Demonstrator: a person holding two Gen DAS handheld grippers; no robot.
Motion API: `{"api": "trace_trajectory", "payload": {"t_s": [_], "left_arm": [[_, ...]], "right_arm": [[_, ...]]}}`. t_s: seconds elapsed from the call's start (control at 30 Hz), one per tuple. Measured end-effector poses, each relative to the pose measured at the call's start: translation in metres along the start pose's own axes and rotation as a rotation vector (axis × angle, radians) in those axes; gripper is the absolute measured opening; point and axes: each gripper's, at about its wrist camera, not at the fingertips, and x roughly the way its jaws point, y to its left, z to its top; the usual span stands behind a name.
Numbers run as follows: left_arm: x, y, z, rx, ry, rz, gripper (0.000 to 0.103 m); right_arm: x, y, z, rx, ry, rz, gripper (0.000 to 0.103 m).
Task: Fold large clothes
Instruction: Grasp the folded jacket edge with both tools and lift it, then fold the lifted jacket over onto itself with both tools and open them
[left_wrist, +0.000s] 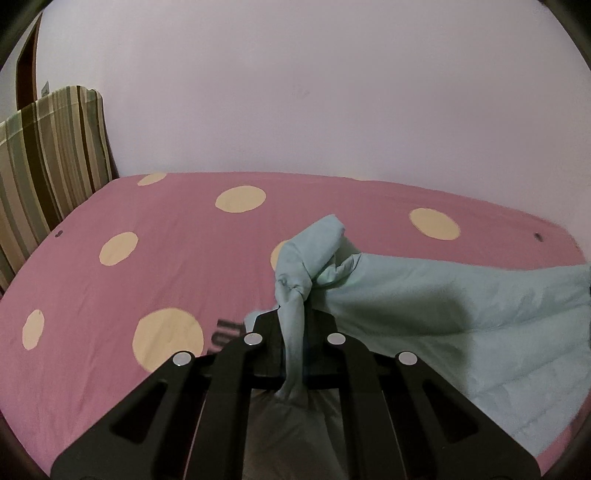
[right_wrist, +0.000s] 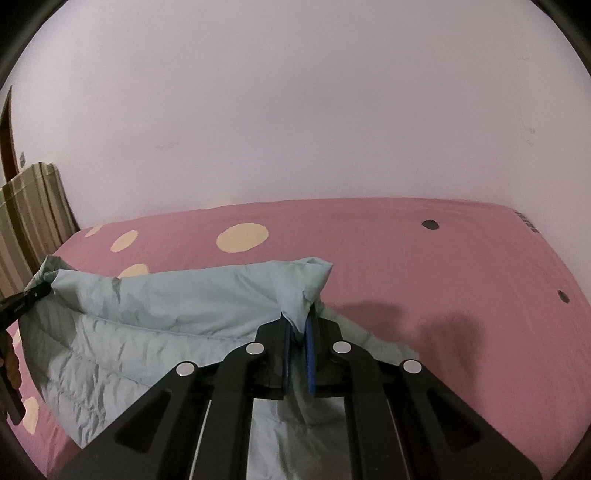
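A large pale green quilted garment (left_wrist: 461, 314) hangs lifted above a pink bed with cream dots (left_wrist: 147, 266). My left gripper (left_wrist: 293, 321) is shut on a bunched corner of the garment, whose cloth twists up and over the fingers. My right gripper (right_wrist: 297, 321) is shut on the opposite corner of the same garment (right_wrist: 166, 314), fabric pinched between its blue pads (right_wrist: 310, 343). The cloth spans between the two grippers and sags toward the bed. In the right wrist view the left gripper (right_wrist: 31, 295) shows at the far left edge, gripping the cloth.
A striped cushion or headboard cover (left_wrist: 48, 158) stands at the bed's left end against the plain wall (left_wrist: 314, 92). The pink bed sheet (right_wrist: 424, 266) stretches wide behind and right of the garment. A hand (right_wrist: 9, 362) shows at the left edge.
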Motion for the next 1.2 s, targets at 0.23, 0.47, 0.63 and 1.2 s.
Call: {"api": "trace_trajectory", "payload": {"t_s": [0.23, 0.47, 0.63, 1.2], "left_arm": [[0.074, -0.017, -0.002, 0.034, 0.09, 0.058, 0.005], [0.128, -0.027, -0.026, 0.069, 0.159, 0.108, 0.005], [0.141, -0.032, -0.035, 0.079, 0.155, 0.117, 0.005], [0.071, -0.056, -0.005, -0.012, 0.086, -0.056, 0.049]], "right_arm": [[0.075, -0.006, -0.005, 0.02, 0.11, -0.011, 0.006], [0.126, -0.013, -0.028, 0.042, 0.211, -0.023, 0.006], [0.141, -0.012, -0.043, 0.046, 0.234, -0.032, 0.008], [0.088, 0.053, -0.005, -0.012, 0.131, 0.006, 0.051]]}}
